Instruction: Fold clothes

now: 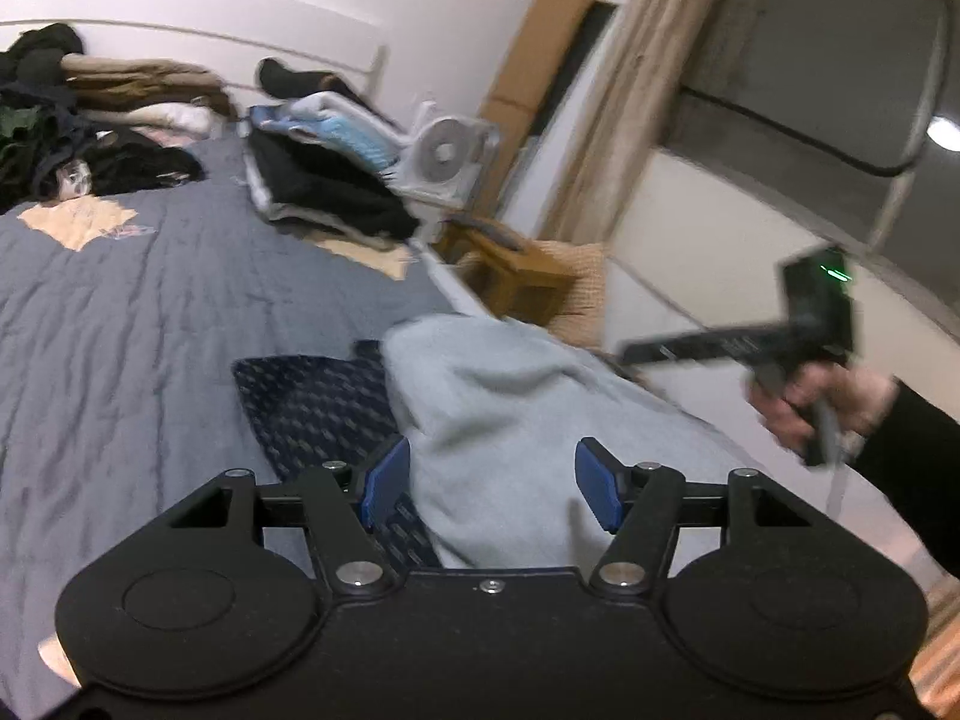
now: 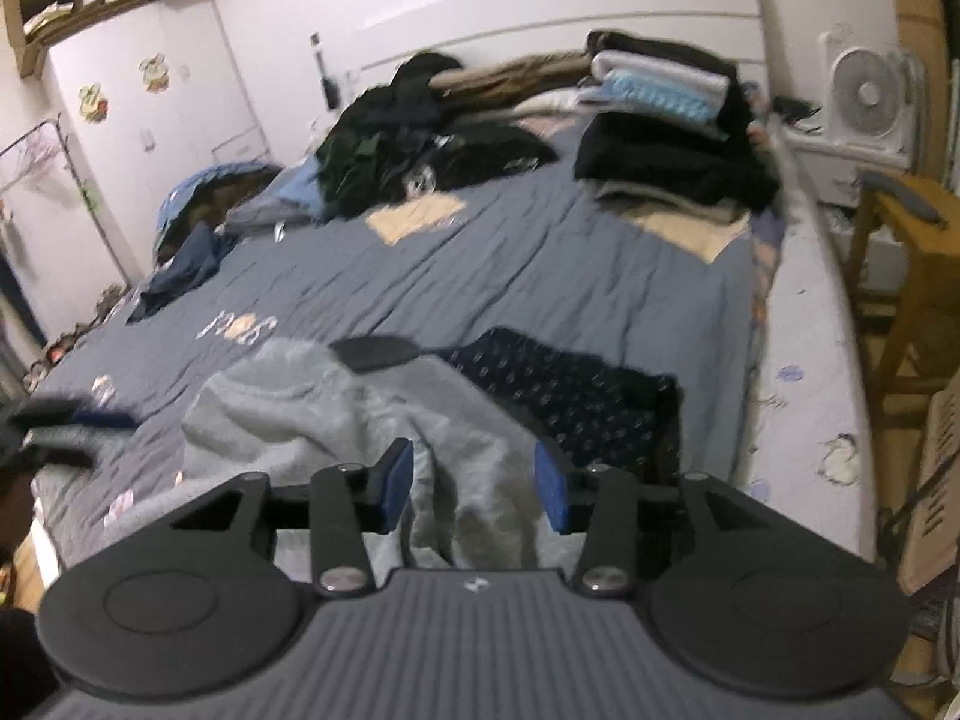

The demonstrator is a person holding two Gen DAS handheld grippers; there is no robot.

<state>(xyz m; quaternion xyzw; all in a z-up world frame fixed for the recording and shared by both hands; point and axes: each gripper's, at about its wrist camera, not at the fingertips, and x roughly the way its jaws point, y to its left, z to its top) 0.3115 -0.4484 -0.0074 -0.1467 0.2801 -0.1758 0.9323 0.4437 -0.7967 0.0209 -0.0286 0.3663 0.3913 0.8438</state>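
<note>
Two garments lie in front of us at the near end of the bed: a soft, fleecy light-grey sweatshirt [image 2: 336, 420], bunched into rounded folds, and a dark navy piece [image 2: 576, 396] with a small repeating pale print, flattened out just beside it and partly under its edge. In our left wrist view the grey sweatshirt [image 1: 510, 414] mounds up directly ahead, with the patterned navy cloth [image 1: 318, 402] to its left. Our left gripper [image 1: 492, 483] has its two blue-padded fingers spread apart over the grey fabric, holding nothing that we can see. Our right gripper [image 2: 474, 483] is likewise spread, its two blue pads standing apart with grey folds showing between them but not pinched. The right hand [image 1: 822, 408] grips its black handle off the bed's edge. Beneath everything stretches a quilted slate-blue bedspread [image 2: 510, 264], lightly wrinkled, with two tan patches that we can count. One squared stack of folded clothes [image 2: 666, 138], mostly black with pale blue and white layers, sits near the headboard; one loose dark heap [image 2: 390, 138] lies beside it. One white box fan [image 2: 870, 96] stands past the mattress, near a wooden stool [image 2: 906, 240].
</note>
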